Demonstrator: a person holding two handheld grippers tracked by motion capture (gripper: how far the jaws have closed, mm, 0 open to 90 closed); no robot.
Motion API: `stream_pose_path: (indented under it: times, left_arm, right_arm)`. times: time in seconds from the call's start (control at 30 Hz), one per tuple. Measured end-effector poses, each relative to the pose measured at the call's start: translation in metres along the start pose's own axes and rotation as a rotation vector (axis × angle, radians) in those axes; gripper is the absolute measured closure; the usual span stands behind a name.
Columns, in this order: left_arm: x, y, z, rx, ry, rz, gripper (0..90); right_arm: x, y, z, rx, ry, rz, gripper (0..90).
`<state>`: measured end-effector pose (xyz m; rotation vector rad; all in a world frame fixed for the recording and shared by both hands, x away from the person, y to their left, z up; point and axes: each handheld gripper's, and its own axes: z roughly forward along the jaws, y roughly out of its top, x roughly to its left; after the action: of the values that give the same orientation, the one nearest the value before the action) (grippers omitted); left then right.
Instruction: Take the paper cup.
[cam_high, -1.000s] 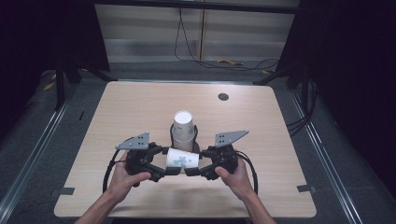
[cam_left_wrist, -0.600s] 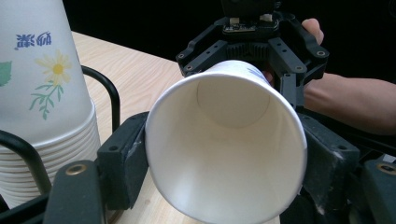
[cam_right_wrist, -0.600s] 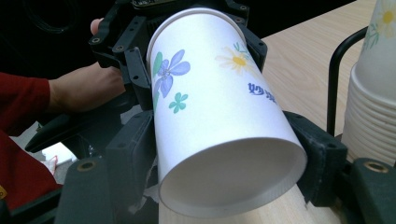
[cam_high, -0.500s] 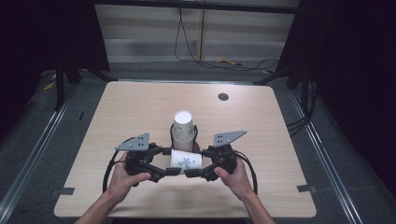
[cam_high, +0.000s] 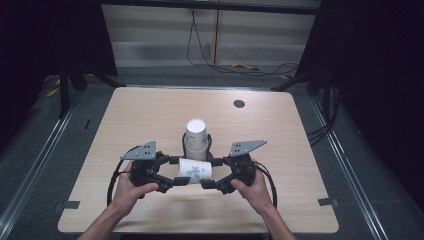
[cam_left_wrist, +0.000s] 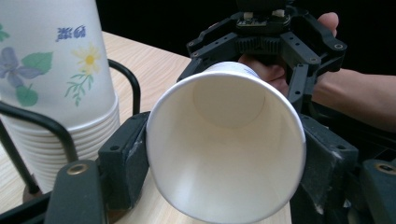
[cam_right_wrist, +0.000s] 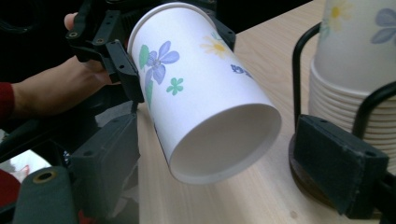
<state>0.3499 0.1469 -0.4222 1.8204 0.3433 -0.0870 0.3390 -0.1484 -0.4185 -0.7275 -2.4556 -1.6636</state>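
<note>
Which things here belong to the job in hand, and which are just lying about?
In the job: paper cup, held sideways by the left gripper; right gripper, just opened around its base; stack of cups in wire holder.
Lying about: cables on the floor.

Both forearms come in from the table's near edge, hands angled toward each other. The left gripper (cam_high: 172, 176) has its jaws pressed against the rim end of a paper cup (cam_high: 195, 170). The right gripper (cam_high: 212, 175) has just been opening; its jaws flank the cup's base without touching.
</note>
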Motion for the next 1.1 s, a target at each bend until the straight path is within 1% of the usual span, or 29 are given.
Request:
stream_pose_path:
  times: [0.03, 0.07, 0.1, 0.17, 0.23, 0.3, 0.33, 0.47, 0.5, 0.53, 0.6, 0.7, 0.77, 0.8, 0.87, 0.9, 1.0, 1.07, 1.1]
  left_arm:
    - [0.0, 0.0, 0.0, 0.0, 0.0, 0.0, 27.2]
    - [0.001, 0.0, -0.001, 0.0, 0.0, 0.0, 27.2]
    - [0.001, 0.0, -0.002, 0.002, 0.004, 0.001, 27.2]
    - [0.001, -0.001, -0.003, 0.005, 0.01, -0.003, 27.2]
    - [0.002, -0.003, -0.005, 0.013, 0.012, -0.009, 27.2]
    - [0.004, -0.005, -0.008, 0.017, 0.018, -0.016, 27.2]
    - [0.004, -0.006, -0.009, 0.017, 0.022, -0.019, 27.2]
    - [0.005, -0.008, -0.014, 0.031, 0.04, -0.03, 27.2]
    - [0.005, -0.008, -0.016, 0.031, 0.043, -0.033, 27.3]
    - [0.005, -0.008, -0.017, 0.031, 0.043, -0.038, 27.3]
    - [0.005, -0.008, -0.019, 0.038, 0.048, -0.041, 27.2]
    - [0.006, -0.008, -0.021, 0.038, 0.05, -0.051, 27.2]
    - [0.007, -0.007, -0.023, 0.035, 0.042, -0.06, 26.8]
    - [0.007, -0.006, -0.024, 0.04, 0.045, -0.061, 26.7]
    - [0.008, -0.005, -0.026, 0.041, 0.056, -0.067, 26.7]
    - [0.008, -0.005, -0.028, 0.047, 0.063, -0.067, 26.7]
    - [0.009, -0.006, -0.033, 0.046, 0.077, -0.074, 26.7]
    - [0.009, -0.007, -0.036, 0.062, 0.114, -0.055, 26.5]
    - [0.009, -0.008, -0.039, 0.062, 0.1, -0.059, 26.4]
  right_arm:
    - [0.0, 0.0, 0.0, 0.0, 0.0, 0.0, 13.8]
    - [0.0, 0.0, -0.001, -0.002, -0.016, 0.004, 13.8]
    - [0.0, 0.0, -0.001, -0.002, -0.016, 0.004, 13.8]
    - [-0.001, 0.0, -0.003, -0.004, -0.042, 0.005, 13.7]
    - [0.0, 0.0, -0.004, -0.007, -0.077, -0.01, 13.8]
    - [-0.001, 0.0, -0.006, -0.021, -0.11, -0.003, 13.7]
    - [-0.001, 0.0, -0.006, -0.021, -0.11, -0.003, 13.7]
    - [-0.001, -0.001, -0.009, -0.024, -0.167, 0.002, 13.7]
    - [0.0, -0.002, -0.011, -0.013, -0.211, 0.004, 13.7]
    - [0.0, -0.002, -0.011, -0.013, -0.211, 0.004, 13.7]
    - [0.002, -0.003, -0.014, -0.013, -0.246, 0.005, 13.8]
    - [0.003, -0.003, -0.02, -0.024, -0.278, 0.009, 13.8]
    - [0.003, -0.005, -0.022, -0.03, -0.291, 0.012, 13.8]
    - [0.002, -0.006, -0.023, -0.035, -0.297, 0.019, 13.8]
    - [0.001, -0.009, -0.024, -0.046, -0.303, 0.033, 13.8]
    - [0.001, -0.01, -0.024, -0.035, -0.312, 0.034, 13.9]
    - [0.001, -0.011, -0.025, -0.036, -0.315, 0.042, 14.0]
    - [0.001, -0.012, -0.025, -0.034, -0.322, 0.039, 14.0]
    - [0.0, -0.014, -0.026, -0.036, -0.326, 0.046, 14.0]
